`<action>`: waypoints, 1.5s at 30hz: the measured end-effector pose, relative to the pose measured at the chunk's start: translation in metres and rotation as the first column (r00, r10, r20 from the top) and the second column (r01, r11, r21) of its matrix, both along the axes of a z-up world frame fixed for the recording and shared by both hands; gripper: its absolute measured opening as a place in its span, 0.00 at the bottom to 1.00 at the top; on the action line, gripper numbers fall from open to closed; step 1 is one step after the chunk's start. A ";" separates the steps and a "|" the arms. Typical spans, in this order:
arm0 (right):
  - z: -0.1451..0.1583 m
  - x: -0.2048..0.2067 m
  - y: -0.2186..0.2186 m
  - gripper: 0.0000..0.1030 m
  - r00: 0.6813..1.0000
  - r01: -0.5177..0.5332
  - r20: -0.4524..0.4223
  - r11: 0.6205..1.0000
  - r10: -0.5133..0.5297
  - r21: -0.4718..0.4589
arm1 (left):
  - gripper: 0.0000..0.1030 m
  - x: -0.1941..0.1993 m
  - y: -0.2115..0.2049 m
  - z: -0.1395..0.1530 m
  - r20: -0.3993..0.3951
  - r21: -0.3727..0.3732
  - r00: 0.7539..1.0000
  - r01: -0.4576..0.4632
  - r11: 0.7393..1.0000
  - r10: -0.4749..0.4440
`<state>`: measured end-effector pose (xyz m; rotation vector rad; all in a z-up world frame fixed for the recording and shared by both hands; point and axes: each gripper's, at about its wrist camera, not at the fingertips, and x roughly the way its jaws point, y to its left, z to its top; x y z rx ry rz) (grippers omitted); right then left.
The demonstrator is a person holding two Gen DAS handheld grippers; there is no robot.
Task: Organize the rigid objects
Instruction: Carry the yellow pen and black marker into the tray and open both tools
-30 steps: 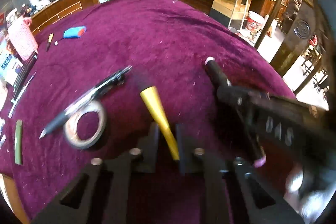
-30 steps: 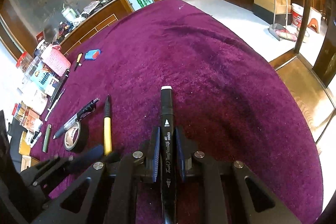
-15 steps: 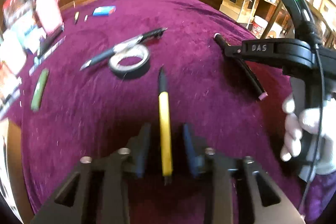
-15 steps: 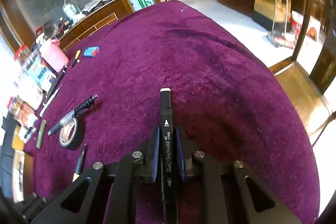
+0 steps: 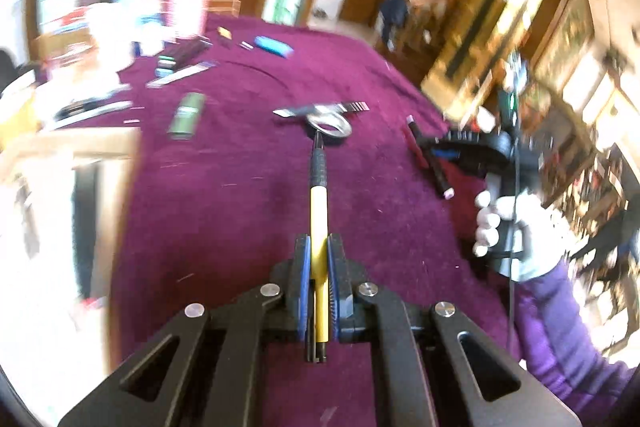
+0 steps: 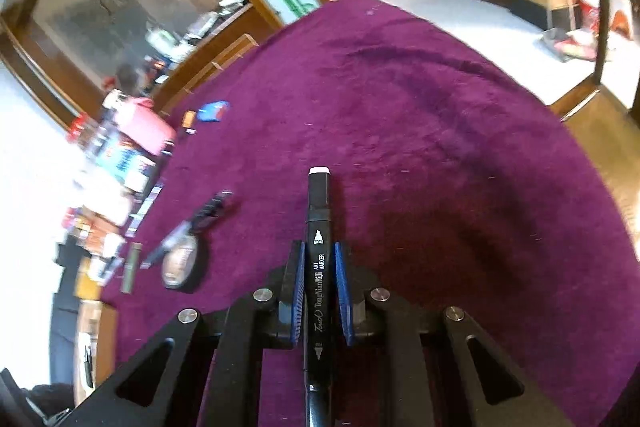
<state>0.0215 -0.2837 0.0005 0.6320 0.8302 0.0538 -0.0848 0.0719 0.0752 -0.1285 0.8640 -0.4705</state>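
Note:
My left gripper (image 5: 319, 247) is shut on a yellow pen (image 5: 319, 211) with a black grip, whose tip points away over the purple tablecloth (image 5: 240, 207). The pen hangs clear of the cloth. My right gripper (image 6: 319, 255) is shut on a black art marker (image 6: 319, 211) with a white end cap, held along its fingers. In the left wrist view the right gripper (image 5: 424, 151) shows at the right with the marker (image 5: 434, 173) in it, held by a white-gloved hand (image 5: 500, 223).
A tape roll (image 5: 330, 125) lies ahead with a black-and-silver pen (image 5: 320, 109) across it. A green stick (image 5: 186, 115), a blue object (image 5: 272, 45) and cluttered boxes sit at the far left. The table's wooden edge (image 5: 80, 147) runs at the left.
The left jaws let go of the yellow pen on the cloth, then closed on it again and lifted it, pulling back and swinging left. The right gripper kept still with the marker.

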 end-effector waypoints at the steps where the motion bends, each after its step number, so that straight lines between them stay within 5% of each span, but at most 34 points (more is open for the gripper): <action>1: 0.004 -0.001 0.003 0.15 0.999 -0.021 0.033 1.000 0.020 0.019 | 0.08 -0.011 0.023 0.009 0.015 -0.023 0.999 -0.036 0.999 0.036; 7: 0.013 -0.005 0.033 0.15 0.991 -0.115 0.071 0.992 0.111 0.051 | 0.08 -0.048 0.129 0.028 0.063 -0.079 0.965 -0.251 0.965 0.256; 11: 0.020 -0.014 0.062 0.15 0.984 -0.171 0.066 0.980 0.164 0.106 | 0.08 -0.057 0.198 0.015 0.010 -0.113 0.915 -0.400 0.910 0.403; 16: 0.033 -0.028 0.114 0.15 0.964 -0.263 0.081 0.954 0.254 0.142 | 0.08 -0.057 0.243 -0.011 -0.065 -0.106 0.865 -0.501 0.859 0.497; 21: 0.049 -0.038 0.182 0.16 0.924 -0.381 0.096 0.910 0.370 0.161 | 0.09 -0.047 0.257 -0.036 -0.123 -0.028 0.842 -0.532 0.846 0.525; 26: 0.061 -0.046 0.257 0.16 0.857 -0.515 0.108 0.837 0.503 0.187 | 0.11 -0.043 0.252 -0.038 -0.101 0.055 0.822 -0.558 0.828 0.561; 28: 0.063 -0.048 0.283 0.16 0.830 -0.558 0.106 0.804 0.548 0.204 | 0.24 -0.043 0.246 -0.037 -0.086 0.062 0.832 -0.544 0.837 0.548; 34: 0.059 -0.061 0.364 0.16 0.727 -0.679 0.076 0.699 0.682 0.222 | 0.53 -0.060 0.244 -0.025 -0.029 0.007 0.843 -0.537 0.844 0.537; 41: 0.042 -0.085 0.447 0.16 0.584 -0.799 0.000 0.576 0.812 0.172 | 0.60 -0.096 0.280 -0.008 -0.018 -0.135 0.797 -0.600 0.788 0.604; 45: 0.027 -0.090 0.478 0.16 0.540 -0.832 -0.064 0.544 0.839 0.111 | 0.60 -0.104 0.289 -0.004 -0.018 -0.167 0.785 -0.613 0.772 0.620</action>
